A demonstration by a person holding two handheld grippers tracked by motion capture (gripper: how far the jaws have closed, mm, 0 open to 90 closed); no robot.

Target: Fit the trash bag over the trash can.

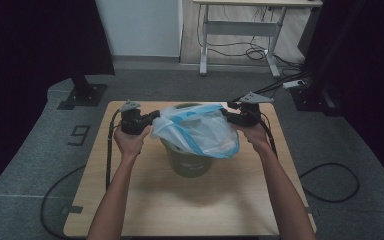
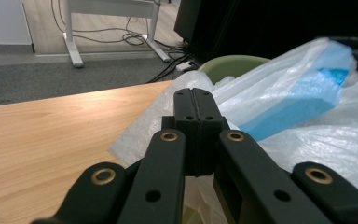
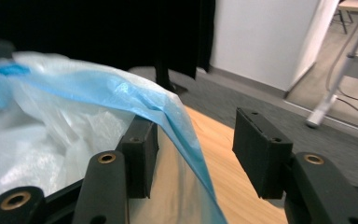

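While left hand-held gripper (image 2: 196, 105) clamped on bag (image 1: 200, 131), right hand-held gripper (image 3: 200, 154) half-open.

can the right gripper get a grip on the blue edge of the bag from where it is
Probably yes. The right gripper has its jaws open, and the bag drapes its blue edge right between them, nothing blocking. Closing should catch it.

L fingers (image 2: 196, 100) pinched tight; R fingers (image 3: 142, 154) apart.
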